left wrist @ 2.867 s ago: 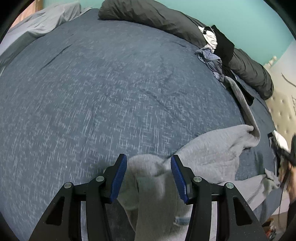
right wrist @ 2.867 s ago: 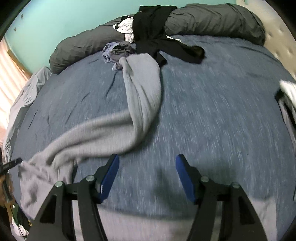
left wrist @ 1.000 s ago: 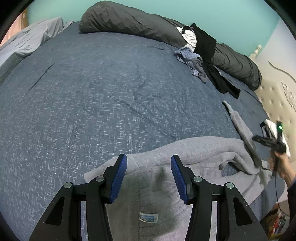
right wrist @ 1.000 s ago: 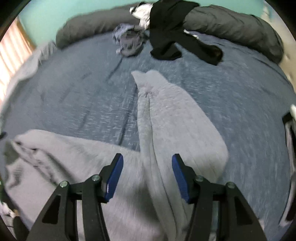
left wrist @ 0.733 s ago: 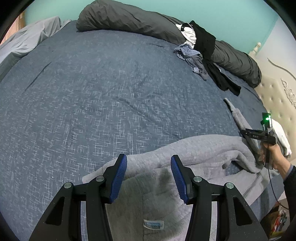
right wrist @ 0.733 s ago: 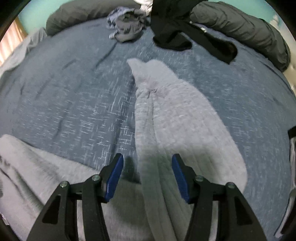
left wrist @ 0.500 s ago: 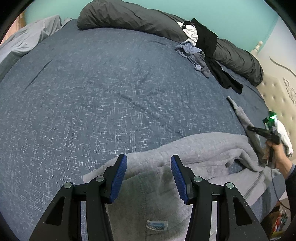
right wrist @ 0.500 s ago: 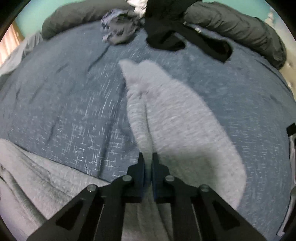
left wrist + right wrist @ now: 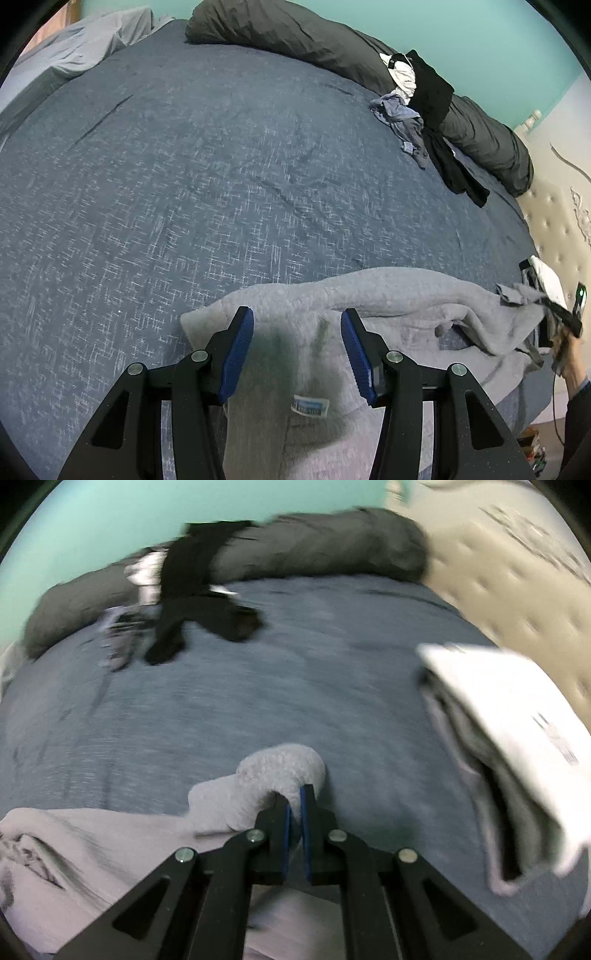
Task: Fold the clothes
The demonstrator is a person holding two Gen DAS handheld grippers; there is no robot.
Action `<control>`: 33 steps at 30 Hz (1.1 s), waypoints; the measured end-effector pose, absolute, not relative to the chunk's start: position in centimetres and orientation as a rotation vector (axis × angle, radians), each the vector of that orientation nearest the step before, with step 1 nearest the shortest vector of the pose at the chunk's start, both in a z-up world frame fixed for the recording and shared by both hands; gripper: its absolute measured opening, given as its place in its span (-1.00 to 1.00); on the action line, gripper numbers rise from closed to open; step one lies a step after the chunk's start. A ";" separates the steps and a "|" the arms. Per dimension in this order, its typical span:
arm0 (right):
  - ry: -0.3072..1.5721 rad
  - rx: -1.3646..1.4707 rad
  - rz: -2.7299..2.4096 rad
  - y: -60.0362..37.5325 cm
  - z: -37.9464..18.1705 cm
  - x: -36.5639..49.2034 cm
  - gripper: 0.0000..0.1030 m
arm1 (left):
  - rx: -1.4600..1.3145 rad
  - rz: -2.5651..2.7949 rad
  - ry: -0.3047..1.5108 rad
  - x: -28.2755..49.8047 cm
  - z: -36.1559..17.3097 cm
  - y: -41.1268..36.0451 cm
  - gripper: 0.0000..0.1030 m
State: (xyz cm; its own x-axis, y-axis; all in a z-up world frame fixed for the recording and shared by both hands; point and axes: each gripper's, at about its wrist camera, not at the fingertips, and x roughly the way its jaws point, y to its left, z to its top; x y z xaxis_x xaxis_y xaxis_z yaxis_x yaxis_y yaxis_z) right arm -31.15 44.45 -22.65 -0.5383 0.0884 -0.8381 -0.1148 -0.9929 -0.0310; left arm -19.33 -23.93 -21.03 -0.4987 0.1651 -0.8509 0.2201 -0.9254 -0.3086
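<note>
While the right gripper (image 9: pixel 294 805) has its 2 blue-padded fingers (image 9: pixel 285 821) pressed together on a fold of the grey fleece garment (image 9: pixel 388 306), the left gripper (image 9: pixel 297 347) hangs over the same garment with fingers spread wide, nothing between them.

Right wrist view is motion-blurred. The pinched part looks like a sleeve: it arches up out of the jaws, curls left and drops back to the rest of the fleece at the bed's near edge. Cannot tell which part of the garment it is for sure.

Left wrist view: garment lies bunched along the near edge of the bed (image 9: pixel 221 184), on the blue flecked cover. A white-and-blue neck label (image 9: pixel 309 405) faces up just below the open fingers. The fleece runs right toward the near right corner, where the person's hand (image 9: pixel 569 354) holds the other gripper with grey fabric at its tip.

Far edge of the bed: long dark grey bolster (image 9: pixel 295 40), with a black garment (image 9: pixel 436 96) draped over it and down onto the cover, a white item beside that, and a crumpled blue-grey garment (image 9: pixel 399 114) touching the black one.

Right side of bed, near the tufted headboard (image 9: pixel 517 590): a folded stack (image 9: pixel 509 738), white on top, grey beneath.
</note>
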 end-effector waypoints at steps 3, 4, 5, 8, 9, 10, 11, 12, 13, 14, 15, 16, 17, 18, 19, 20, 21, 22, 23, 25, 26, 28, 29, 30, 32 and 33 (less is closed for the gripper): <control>0.110 -1.600 2.542 47.6 -24.9 -29.9 -0.89 | 1.556 -2.624 0.594 -19.1 -20.6 -23.7 0.04; 0.127 -1.653 2.517 48.1 -25.6 -29.5 -0.88 | 1.559 -2.623 0.587 -19.0 -20.6 -23.6 0.04; 0.127 -1.675 2.518 48.3 -25.8 -28.9 -0.87 | 1.562 -2.622 0.581 -18.9 -20.5 -23.6 0.04; 0.095 -1.650 2.585 47.9 -24.5 -27.4 -0.44 | 1.572 -2.611 0.562 -18.7 -20.5 -23.8 0.04; 0.080 -1.628 2.615 47.6 -23.7 -27.0 -0.27 | 1.574 -2.606 0.555 -18.5 -20.6 -23.9 0.04; 0.065 -1.605 2.645 47.3 -23.0 -26.8 -0.20 | 1.575 -2.602 0.555 -18.5 -20.6 -24.1 0.04; 0.063 -1.580 2.685 46.8 -22.1 -26.7 -0.20 | 1.575 -2.598 0.554 -18.4 -20.7 -24.3 0.04; 0.065 -1.552 2.729 46.2 -21.1 -26.6 -0.20 | 1.575 -2.594 0.547 -18.4 -20.7 -24.4 0.04; 0.068 -1.542 2.768 45.4 -20.5 -26.7 -0.19 | 1.574 -2.591 0.539 -18.4 -20.7 -24.5 0.04; 0.065 -1.547 2.805 44.6 -20.1 -26.9 -0.18 | 1.574 -2.588 0.532 -18.4 -20.8 -24.6 0.04; 0.044 -1.567 2.838 43.3 -20.0 -27.3 -0.15 | 1.573 -2.586 0.531 -18.5 -20.8 -24.7 0.04; 0.018 -1.592 2.869 41.7 -20.0 -27.6 -0.14 | 1.572 -2.584 0.529 -18.5 -20.8 -24.7 0.04; -0.010 -1.616 2.900 40.0 -20.0 -27.9 -0.12 | 1.577 -2.582 0.528 -18.6 -20.9 -24.8 0.04; -0.049 -1.654 2.920 38.0 -20.5 -28.4 -0.06 | 1.582 -2.580 0.527 -18.6 -20.9 -24.8 0.08; -0.080 -1.693 2.929 36.3 -21.3 -28.9 -0.03 | 1.588 -2.579 0.522 -18.7 -21.1 -24.9 0.12; -0.107 -1.730 2.935 34.8 -22.0 -29.4 -0.03 | 1.594 -2.578 0.518 -18.8 -21.2 -25.0 0.16; -0.128 -1.778 2.938 33.1 -23.0 -29.9 -0.02 | 1.598 -2.574 0.529 -18.9 -21.4 -25.2 0.17; -0.153 -1.814 2.942 31.6 -23.8 -30.3 -0.02 | 1.601 -2.571 0.539 -19.0 -21.6 -25.5 0.17; -0.180 -1.844 2.945 30.2 -24.7 -30.6 -0.02 | 1.608 -2.571 0.558 -19.2 -21.9 -25.6 0.18; -0.225 -1.895 2.958 27.2 -26.1 -31.2 -0.02 | 1.622 -2.571 0.596 -19.6 -22.5 -25.9 0.19; -0.242 -1.915 2.962 26.0 -26.7 -31.4 -0.02 | 1.629 -2.571 0.615 -19.8 -22.8 -26.0 0.20; -0.253 -1.949 2.982 23.7 -27.7 -32.0 0.00 | 1.643 -2.570 0.652 -20.1 -23.3 -26.3 0.20; -0.257 -1.964 2.990 22.7 -28.1 -32.3 0.01 | 1.649 -2.569 0.671 -20.3 -23.6 -26.4 0.20; -0.263 -1.978 2.997 21.5 -28.5 -32.7 0.05 | 1.656 -2.568 0.691 -20.5 -23.9 -26.5 0.20; -0.283 -1.997 3.012 19.9 -29.1 -33.1 0.12 | 1.676 -2.571 0.716 -20.9 -24.5 -26.4 0.20; -0.304 -2.007 3.017 19.0 -29.4 -33.2 0.13 | 1.690 -2.575 0.723 -21.1 -24.9 -26.2 0.20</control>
State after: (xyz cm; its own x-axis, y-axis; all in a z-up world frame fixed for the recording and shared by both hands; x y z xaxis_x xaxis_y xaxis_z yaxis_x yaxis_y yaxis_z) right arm -33.22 19.02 -29.41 -0.3075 -0.3074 -0.9005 0.4806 -0.8670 0.1318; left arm -21.10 -26.21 -24.86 -0.4293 0.2619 -0.8643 0.2263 -0.8953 -0.3837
